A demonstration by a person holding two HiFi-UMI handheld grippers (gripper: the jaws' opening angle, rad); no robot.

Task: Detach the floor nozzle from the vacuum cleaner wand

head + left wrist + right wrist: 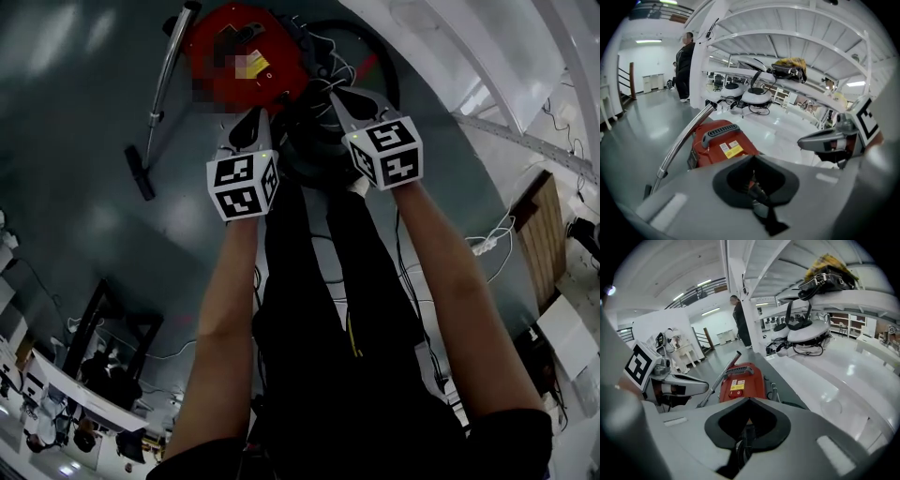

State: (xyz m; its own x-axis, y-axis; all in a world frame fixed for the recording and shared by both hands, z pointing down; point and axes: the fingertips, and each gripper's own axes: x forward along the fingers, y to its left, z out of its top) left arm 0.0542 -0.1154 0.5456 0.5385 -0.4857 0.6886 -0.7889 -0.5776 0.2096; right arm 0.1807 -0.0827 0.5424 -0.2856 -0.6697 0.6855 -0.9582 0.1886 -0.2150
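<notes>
Head view shows the wand (169, 66) lying on the grey floor (66, 112) to the left of the red vacuum cleaner (211, 37). The black floor nozzle (140, 172) sits at the wand's near end, but it is too small to tell whether the two are joined there or only lie end to end. The left gripper (256, 114) and right gripper (339, 96) hang side by side above the floor, near the cleaner and apart from the wand. Each has its jaws pressed together on nothing, as both gripper views confirm. That fits either a nozzle yet to be pulled off or one already freed and lying by the tube. Should the joint be whole, I judge the work goes best with one gripper clamping the metal tube just above the collar and the other taking the nozzle's neck. The pull should run straight along the tube, not bend it. A smooth tube may slip in the pads, and any catch at the collar would need pressing before pulling
</notes>
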